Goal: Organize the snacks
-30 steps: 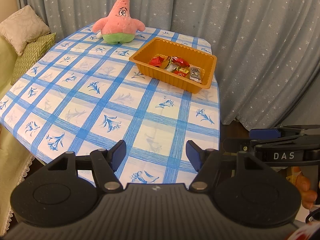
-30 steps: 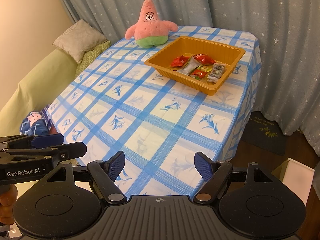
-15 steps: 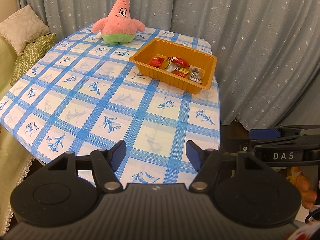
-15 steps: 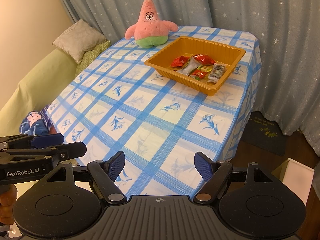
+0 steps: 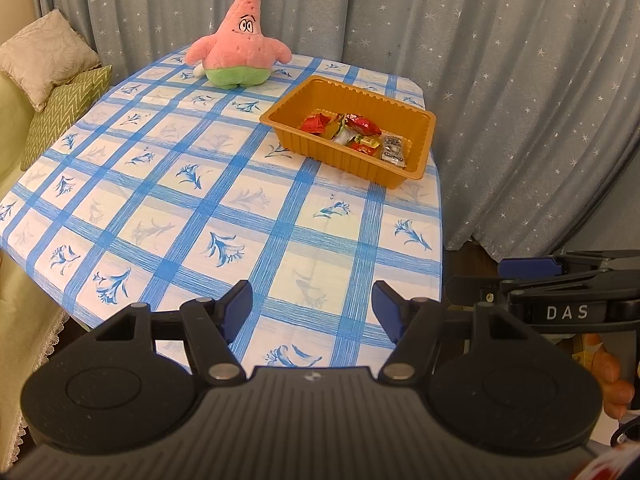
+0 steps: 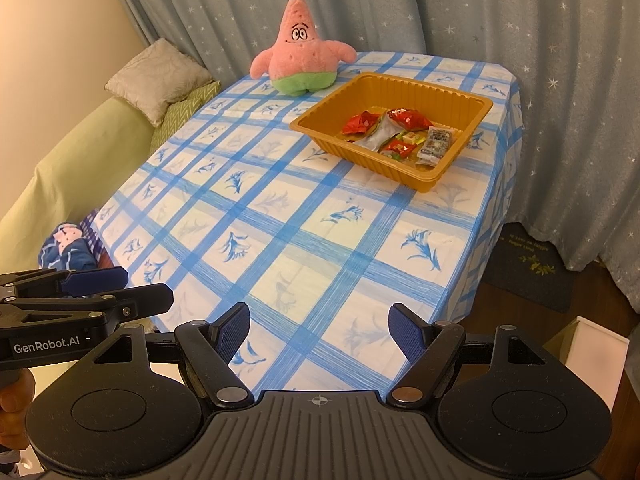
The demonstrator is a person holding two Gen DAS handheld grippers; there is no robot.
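Observation:
An orange plastic tray [image 5: 422, 144] [image 6: 316, 122] stands on the far right part of the table, holding several wrapped snacks [image 5: 358, 136] [image 6: 400, 134], red, silver and grey. My left gripper [image 5: 312, 312] hangs open over the table's near edge, nothing between its blue pads. My right gripper [image 6: 320, 330] is also open and empty, near the same edge, well short of the tray. Each gripper shows from the side in the other's view: the right one [image 5: 524, 272] and the left one [image 6: 100, 280].
A pink star plush toy [image 5: 240, 46] [image 6: 300, 60] sits at the table's far end. The blue-checked tablecloth [image 5: 192, 200] [image 6: 280, 220] covers the table. A green sofa with cushions [image 6: 160, 76] is on the left, starry curtains behind, a white box [image 6: 592, 348] on the floor right.

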